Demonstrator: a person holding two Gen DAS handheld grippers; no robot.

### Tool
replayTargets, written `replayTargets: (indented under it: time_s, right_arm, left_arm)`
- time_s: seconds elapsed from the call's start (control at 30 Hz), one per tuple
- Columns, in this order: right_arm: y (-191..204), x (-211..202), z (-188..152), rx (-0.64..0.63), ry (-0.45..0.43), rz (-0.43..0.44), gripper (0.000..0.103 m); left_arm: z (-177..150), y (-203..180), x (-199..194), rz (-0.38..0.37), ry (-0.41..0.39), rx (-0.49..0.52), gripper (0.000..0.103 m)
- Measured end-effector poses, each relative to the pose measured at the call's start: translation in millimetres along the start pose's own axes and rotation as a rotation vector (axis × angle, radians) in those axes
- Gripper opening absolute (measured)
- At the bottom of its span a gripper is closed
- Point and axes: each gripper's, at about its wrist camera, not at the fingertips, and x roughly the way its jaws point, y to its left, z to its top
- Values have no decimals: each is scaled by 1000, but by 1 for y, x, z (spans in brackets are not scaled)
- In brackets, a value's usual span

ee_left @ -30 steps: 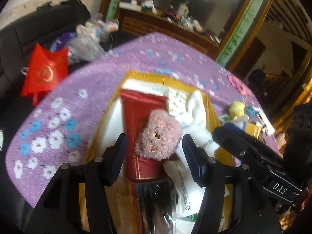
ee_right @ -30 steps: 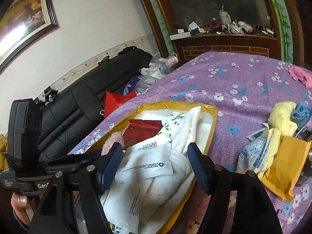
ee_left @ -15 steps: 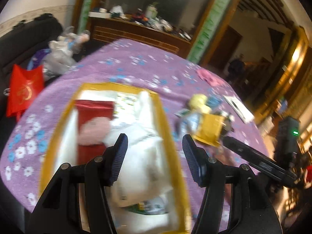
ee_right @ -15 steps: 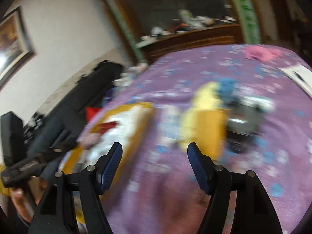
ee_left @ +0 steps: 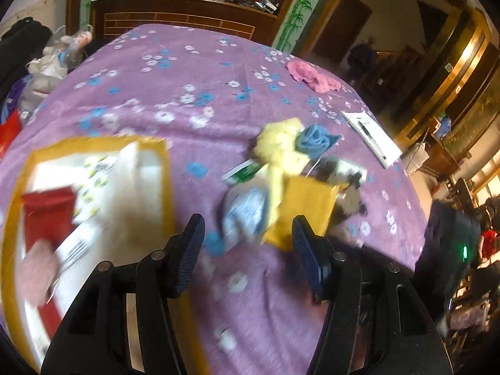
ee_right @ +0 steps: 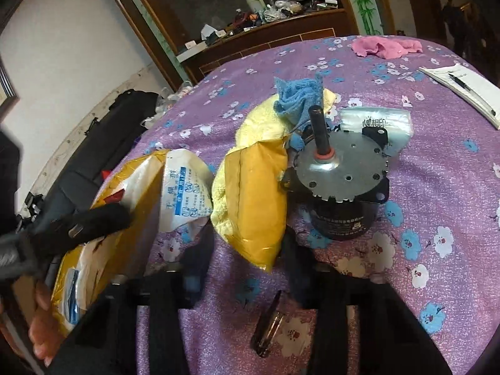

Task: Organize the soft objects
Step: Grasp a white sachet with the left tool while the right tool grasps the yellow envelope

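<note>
A yellow tray (ee_left: 18,168) at the left holds a red pouch (ee_left: 47,215), a pink plush (ee_left: 34,270) and white packets. To its right lies a pile: a yellow padded pouch (ee_right: 256,200), a yellow towel (ee_right: 265,125), a blue cloth (ee_right: 297,97) and a white-blue packet (ee_right: 184,187). My left gripper (ee_left: 247,250) is open and empty, above the cloth just before the pile. My right gripper (ee_right: 247,262) is open and empty, its jaws on either side of the yellow pouch's near end.
A black and silver motor (ee_right: 343,181) stands right of the pouch. A clear zip bag (ee_right: 381,125), a pink cloth (ee_right: 384,47), a notepad with pen (ee_right: 462,90) and a dark small tool (ee_right: 268,325) lie on the purple flowered cloth (ee_right: 437,187). A black sofa (ee_right: 93,143) is at the left.
Both grippers have swung right, from over the tray to the pile of soft things. The right gripper has come close to the yellow pouch. Both stayed open.
</note>
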Motion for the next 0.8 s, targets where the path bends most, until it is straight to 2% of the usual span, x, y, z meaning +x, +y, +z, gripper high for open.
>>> replayTargets:
  time_s: [0.07,0.1,0.13,0.2,0.3,0.4,0.57,0.7,0.77,0.8]
  right_arm:
    - [-1,-3,-2,3,-12,9,24]
    - [-2,-5,-2,5,-23,12,22]
    - [-2,-7,-2,6,-30,13,22]
    - [-3,-10,-2,8,-39,15,21]
    - [-5,-14,-1,16,-55,47,20]
    - [1,-24,-2,-10,-104,48,20]
    - [11,-30,-4,-51,-132,58,20]
    - [18,-39,-5,-86,-166,134,20]
    - [29,-46,-8,-124,-180,209,20]
    - [33,-48,-9,-134,-176,221,20]
  left_arm:
    - [7,-10,16,36,25,47,55]
    - [8,-10,22,62,41,53,38]
    - [10,-7,30,68,62,44,30]
    - [10,-4,32,33,53,23,29]
    - [4,0,12,-16,-9,6,27]
    - [-8,4,-12,-43,-55,-19,26]
    - [-32,21,-70,-67,-153,-68,25]
    - [-57,34,-119,-15,-238,-82,25]
    - [-73,44,-139,31,-273,-96,25]
    - [-82,50,-147,65,-286,-99,25]
